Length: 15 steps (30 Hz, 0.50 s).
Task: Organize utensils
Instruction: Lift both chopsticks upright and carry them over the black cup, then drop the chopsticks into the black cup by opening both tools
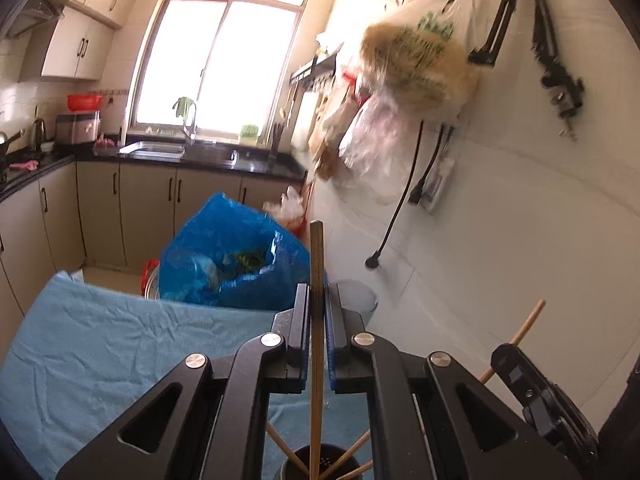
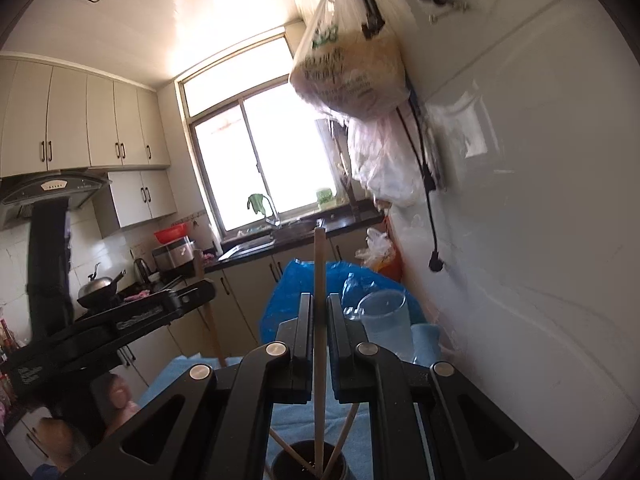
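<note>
Currently I am holding one chopstick in each gripper, both jaw pairs pinching their shafts upright over the dark holder point(image 1: 316, 464). Left gripper point(image 1: 318, 308) is gripping the darker chopstick point(image 1: 316, 264); right gripper point(image 2: 319, 320) the paler chopstick point(image 2: 319, 264). Next, I judge: lowering tips into the holder. Both are pointing slightly downward toward the blue bag point(image 1: 224, 256).

A: Any lettering you can make out?
B: Green print on the hanging plastic bag point(image 2: 347, 76); too blurred to read; raised lettering on the left gripper point(image 2: 138, 314), also unreadable.
</note>
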Motion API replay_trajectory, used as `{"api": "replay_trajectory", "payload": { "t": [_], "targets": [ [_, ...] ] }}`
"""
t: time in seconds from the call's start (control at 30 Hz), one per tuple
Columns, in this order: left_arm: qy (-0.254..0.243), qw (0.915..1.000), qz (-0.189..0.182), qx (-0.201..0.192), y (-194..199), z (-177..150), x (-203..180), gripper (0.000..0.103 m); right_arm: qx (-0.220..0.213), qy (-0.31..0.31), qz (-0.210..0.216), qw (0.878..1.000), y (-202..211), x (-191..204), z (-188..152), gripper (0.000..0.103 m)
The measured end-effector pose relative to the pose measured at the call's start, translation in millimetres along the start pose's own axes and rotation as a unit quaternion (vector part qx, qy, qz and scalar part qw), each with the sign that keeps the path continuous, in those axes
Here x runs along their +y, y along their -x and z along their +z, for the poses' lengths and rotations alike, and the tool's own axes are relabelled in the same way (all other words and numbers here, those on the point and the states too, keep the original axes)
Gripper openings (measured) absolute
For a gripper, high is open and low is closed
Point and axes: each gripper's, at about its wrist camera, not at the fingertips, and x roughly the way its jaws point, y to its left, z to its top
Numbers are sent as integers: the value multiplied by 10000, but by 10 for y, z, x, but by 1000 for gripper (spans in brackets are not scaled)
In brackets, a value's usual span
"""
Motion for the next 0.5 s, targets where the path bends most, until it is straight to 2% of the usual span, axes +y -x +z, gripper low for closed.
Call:
{"api": "replay_trajectory", "payload": {
  "t": [0.23, 0.5],
  "targets": [
    [-26, 9996, 27, 268, -127, -296, 91, 6, 307, 177, -16, 9994, -89, -4, -236, 7],
    [-124, 9984, 40, 559, -160, -443, 96, 6, 711, 191, -49, 9973, -158, -49, -425, 7]
  ]
}}
